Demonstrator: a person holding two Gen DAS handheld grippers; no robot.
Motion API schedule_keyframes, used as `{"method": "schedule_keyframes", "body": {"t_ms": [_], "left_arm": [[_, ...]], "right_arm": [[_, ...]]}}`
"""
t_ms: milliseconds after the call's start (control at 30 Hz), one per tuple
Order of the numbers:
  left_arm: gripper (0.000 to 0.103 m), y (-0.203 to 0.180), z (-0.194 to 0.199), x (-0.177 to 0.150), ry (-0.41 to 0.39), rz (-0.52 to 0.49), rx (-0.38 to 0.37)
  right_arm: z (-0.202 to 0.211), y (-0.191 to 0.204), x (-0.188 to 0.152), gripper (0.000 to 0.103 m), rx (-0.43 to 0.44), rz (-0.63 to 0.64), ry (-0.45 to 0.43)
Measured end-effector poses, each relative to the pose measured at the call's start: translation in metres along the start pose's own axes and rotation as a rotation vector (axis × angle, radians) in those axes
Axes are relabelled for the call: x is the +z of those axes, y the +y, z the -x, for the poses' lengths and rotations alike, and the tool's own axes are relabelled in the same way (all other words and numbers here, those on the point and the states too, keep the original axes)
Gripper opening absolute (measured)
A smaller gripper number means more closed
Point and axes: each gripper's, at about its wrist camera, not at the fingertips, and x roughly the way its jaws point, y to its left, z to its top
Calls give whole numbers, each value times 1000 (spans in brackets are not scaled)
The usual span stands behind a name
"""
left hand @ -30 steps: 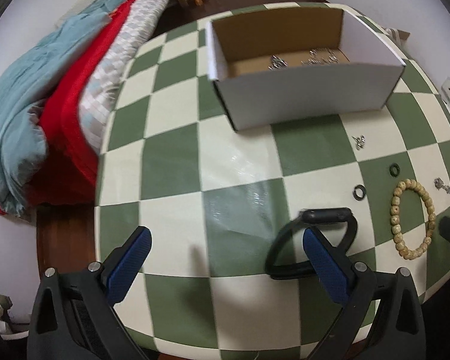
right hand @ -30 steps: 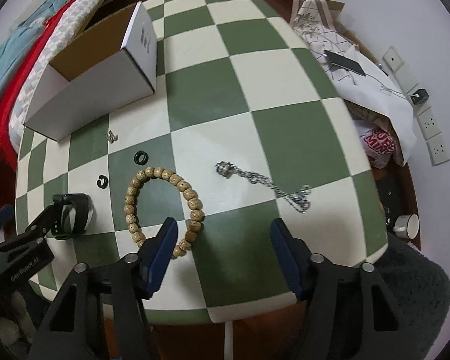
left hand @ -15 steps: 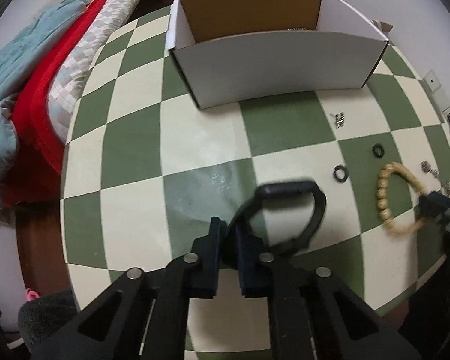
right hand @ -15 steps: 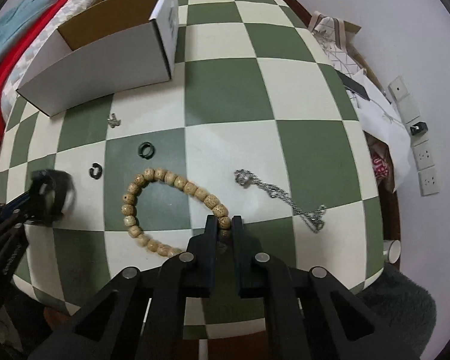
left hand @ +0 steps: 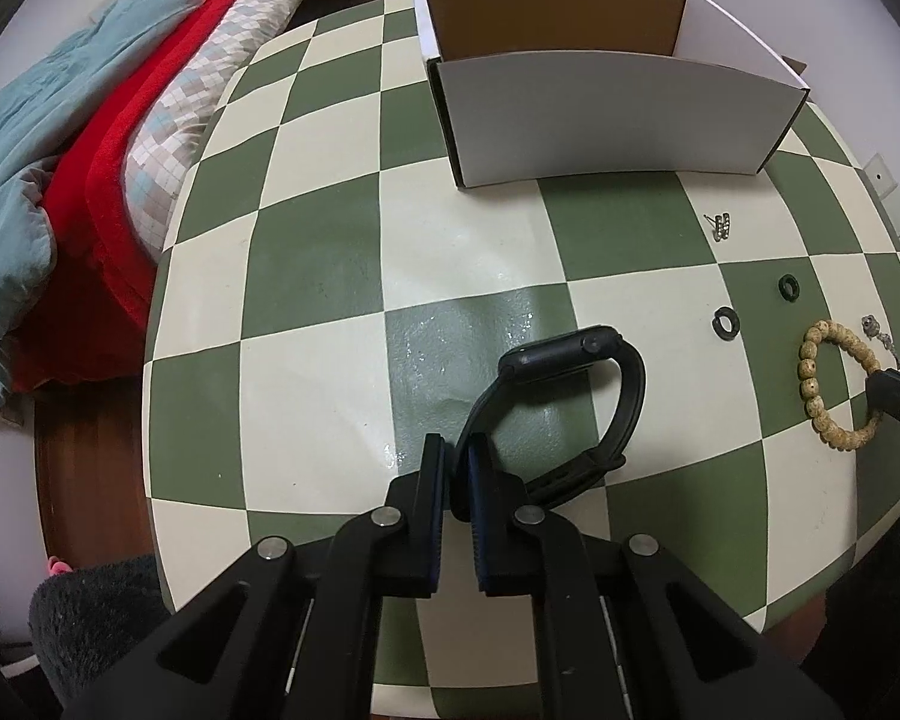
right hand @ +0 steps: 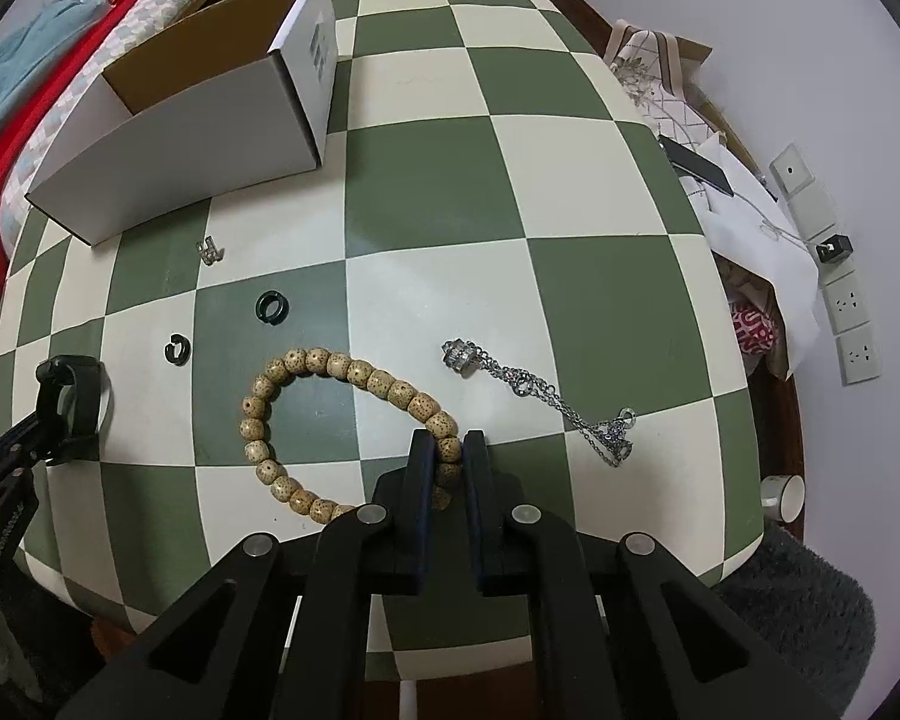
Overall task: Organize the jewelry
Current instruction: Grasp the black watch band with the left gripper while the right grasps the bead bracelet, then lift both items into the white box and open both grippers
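My left gripper (left hand: 459,447) is shut on the strap of a black watch (left hand: 576,396), which hangs just over the checkered table (left hand: 318,276). My right gripper (right hand: 448,447) is shut on a wooden bead bracelet (right hand: 330,366) that trails across the table to the left. The bracelet (left hand: 822,384) and the right gripper's tip (left hand: 894,396) also show at the right edge of the left wrist view. The watch (right hand: 75,402) appears at the left of the right wrist view. A white cardboard box (left hand: 618,114) (right hand: 192,120), open on top, stands at the far side.
A silver chain necklace (right hand: 546,399) lies right of the bracelet. Two small black rings (right hand: 272,306) (right hand: 177,351) and a silver earring (right hand: 209,250) sit between the box and the bracelet. Bedding (left hand: 90,138) lies beyond the table's left edge, with clutter and wall sockets (right hand: 840,300) to the right.
Both grippers went from open to shut: the left on the watch strap, the right on the bead bracelet. Since then both have lifted slightly and drawn nearer to the box.
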Motion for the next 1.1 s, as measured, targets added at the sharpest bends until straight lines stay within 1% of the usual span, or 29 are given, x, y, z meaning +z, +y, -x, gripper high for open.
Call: {"method": "schedule_keyframes", "body": {"t_ms": [267, 300, 333, 433, 567, 800, 967, 1100], "left_arm": [[5, -2, 1, -2, -3, 2, 9], [3, -2, 1, -1, -3, 4, 10], [3, -3, 2, -1, -1, 7, 9], [2, -2, 11, -1, -17, 20, -9], [2, 2, 29, 5, -47, 34, -44], [2, 9, 57, 19, -86, 58, -104], [2, 14, 83, 35, -129, 75, -138], [2, 20, 103, 58, -178, 83, -161]], "right_arm": [[-2, 9, 3, 11, -45, 42, -3], [-2, 9, 2, 10, -44, 38, -6], [-2, 8, 2, 10, -30, 30, -9], [3, -1, 2, 9, 54, -27, -17], [24, -5, 4, 9, 111, -57, -60], [65, 6, 16, 9, 191, -54, -131], [103, 15, 37, 9, 243, -23, -200], [136, 22, 65, 9, 279, 10, -266]]}}
